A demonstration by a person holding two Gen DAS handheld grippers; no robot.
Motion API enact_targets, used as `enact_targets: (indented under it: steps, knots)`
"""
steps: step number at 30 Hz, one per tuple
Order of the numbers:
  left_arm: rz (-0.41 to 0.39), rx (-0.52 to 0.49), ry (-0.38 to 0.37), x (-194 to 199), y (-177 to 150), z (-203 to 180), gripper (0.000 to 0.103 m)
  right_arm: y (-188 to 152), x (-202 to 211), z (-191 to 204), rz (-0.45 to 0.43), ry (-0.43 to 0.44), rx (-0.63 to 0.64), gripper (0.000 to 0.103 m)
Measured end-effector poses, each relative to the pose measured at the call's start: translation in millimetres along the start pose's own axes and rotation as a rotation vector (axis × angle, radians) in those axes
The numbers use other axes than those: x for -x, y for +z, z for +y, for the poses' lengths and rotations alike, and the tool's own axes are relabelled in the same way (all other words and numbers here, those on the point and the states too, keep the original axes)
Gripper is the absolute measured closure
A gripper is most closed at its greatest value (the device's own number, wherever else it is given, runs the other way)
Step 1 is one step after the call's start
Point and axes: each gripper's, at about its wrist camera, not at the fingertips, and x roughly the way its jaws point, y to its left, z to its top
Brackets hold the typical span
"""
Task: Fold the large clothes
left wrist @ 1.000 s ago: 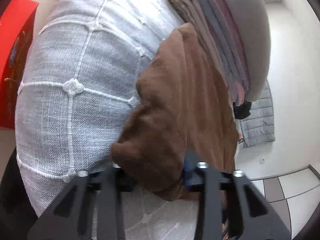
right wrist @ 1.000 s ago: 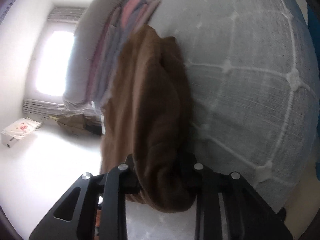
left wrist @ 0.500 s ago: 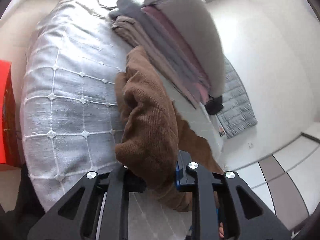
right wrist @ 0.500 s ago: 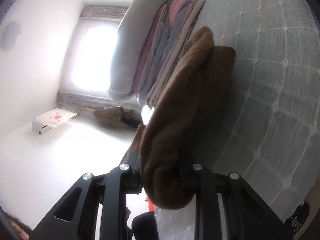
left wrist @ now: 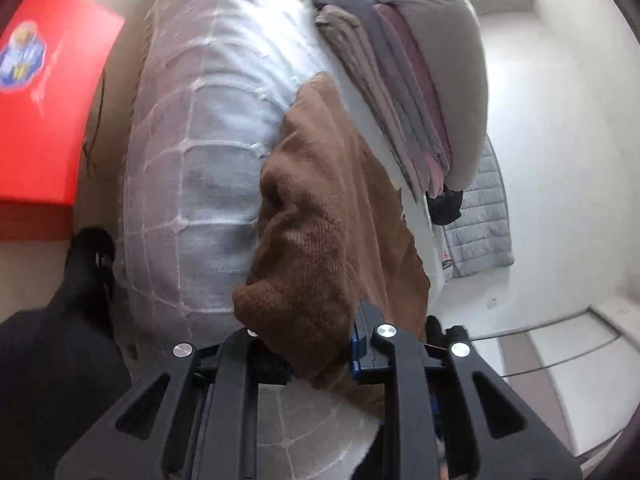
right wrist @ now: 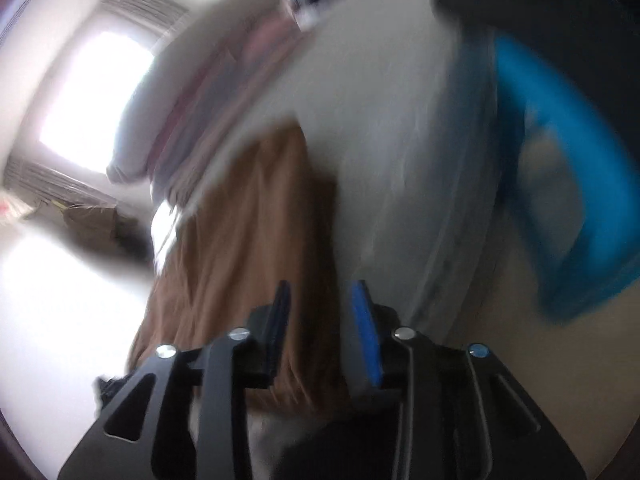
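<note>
1. Bed (left wrist: 192,168), pale grey quilted cover with a stitched white grid; carries every garment; covers most of the left wrist view.
2. Stack of folded clothes (left wrist: 420,80), greys and dusty pinks under a thick grey top layer; sits at the far side of the bed, just beyond the brown piece.
3. Brown knit garment (left wrist: 320,232), the piece in hand; bunched in thick folds, trailing from near the stack to the near edge of the bed, part of it hanging over the side. Seen also, blurred, from the right wrist (right wrist: 248,232).
4. Red box (left wrist: 44,92), off the bed at far left; not part of the job.
5. Left gripper (left wrist: 316,354), clenched on a thick wad of the brown knit; cloth bulges above the fingers.
6. Right gripper (right wrist: 320,328), fingers spreading apart at this moment, blue pad (right wrist: 366,336) clear; brown cloth lies behind the gap, no pinch evident, though blur limits certainty.
7. Step in hand, as judged: one edge let go, the other kept. Best done by keeping the left grip firm, laying the cloth flat on the bed, and regrasping a single layer at a corner, not a wad.
</note>
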Motion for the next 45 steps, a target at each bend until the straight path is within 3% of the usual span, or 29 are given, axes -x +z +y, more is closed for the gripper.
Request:
enact_targets:
  steps: [1,2,5,7,9,11,12,15,17,18,19,21,22,23,24,26,28,31,34,36,40,44,45]
  knots:
    - [-0.006,-0.019,0.003,0.2,0.4,-5.0,0.085,1.3,-1.6,26.5,0.000,0.046,0.062,0.038]
    - [-0.009,-0.024,0.000,0.1,0.9,-7.4,0.085,-1.2,-11.6,56.5,0.034,0.091,0.131,0.034]
    - [-0.014,-0.013,-0.004,-0.2,0.6,-9.0,0.085,-25.1,-71.9,128.4,0.234,0.294,0.232,0.033]
    - [-0.018,0.000,-0.008,1.3,-2.3,-6.2,0.085,-59.4,-112.8,160.6,0.366,0.366,0.275,0.033]
    - [-0.017,0.015,-0.016,0.8,-2.5,-1.6,0.085,-85.5,-158.7,177.7,0.475,0.378,0.277,0.033]
    - [-0.016,0.021,-0.023,0.2,-3.2,0.9,0.085,-115.4,-210.8,173.5,0.589,0.281,0.288,0.032]
    - [-0.010,0.019,-0.029,-1.0,-3.0,1.8,0.085,-127.4,-212.3,166.2,0.600,0.265,0.300,0.033]
    - [-0.012,0.009,-0.030,-1.9,-2.8,1.2,0.085,-114.9,-197.9,165.1,0.583,0.306,0.222,0.033]
    - [-0.013,0.003,-0.036,-2.1,-2.3,1.5,0.085,-96.1,-184.2,169.3,0.504,0.362,0.231,0.032]
    - [-0.017,-0.001,-0.038,-2.4,-2.8,1.2,0.085,-88.8,-176.7,176.7,0.458,0.345,0.269,0.025]
    - [-0.021,-0.003,-0.041,-1.8,-3.3,0.0,0.085,-85.0,-173.1,180.9,0.420,0.303,0.304,0.016]
    - [-0.035,-0.009,-0.051,-0.3,-5.2,-5.3,0.085,-82.6,-181.0,175.6,0.395,0.201,0.367,0.013]
    - [-0.044,-0.021,-0.055,1.0,-6.4,-10.9,0.085,-90.5,-194.3,173.7,0.423,0.093,0.421,0.013]
    - [-0.049,-0.034,-0.055,2.4,-7.2,-16.1,0.085,-102.9,-217.4,167.2,0.504,0.016,0.458,0.012]
    - [-0.056,-0.058,-0.056,3.7,-8.4,-25.1,0.085,-104.5,-222.5,164.9,0.517,0.009,0.471,0.011]
    - [-0.063,-0.103,-0.061,5.9,-9.9,-42.2,0.084,-104.5,-219.9,165.9,0.501,0.056,0.441,0.005]
    - [-0.074,-0.169,-0.059,8.1,-12.4,-66.9,0.084,-87.5,-207.5,160.2,0.486,0.226,0.321,0.006]
    - [-0.079,-0.244,-0.072,6.7,-17.3,-99.8,0.084,-67.3,-196.0,144.8,0.449,0.383,0.182,0.006]
    - [-0.079,-0.331,-0.075,2.5,-25.4,-132.8,0.084,-63.5,-215.1,116.8,0.542,0.578,-0.029,0.006]
    - [-0.078,-0.392,-0.078,-1.0,-33.1,-155.5,0.084,-68.5,-233.2,107.8,0.605,0.571,-0.063,0.007]
    - [-0.069,-0.509,-0.080,-11.0,-53.6,-195.2,0.084,-64.3,-230.5,116.5,0.615,0.539,-0.022,0.007]
    - [-0.047,-0.599,-0.092,-20.4,-74.6,-226.0,0.084,-50.0,-220.4,91.7,0.544,0.781,-0.265,0.007]
    - [-0.041,-0.625,-0.095,-23.4,-81.0,-234.1,0.084,-47.3,-217.7,87.1,0.529,0.808,-0.299,0.007]
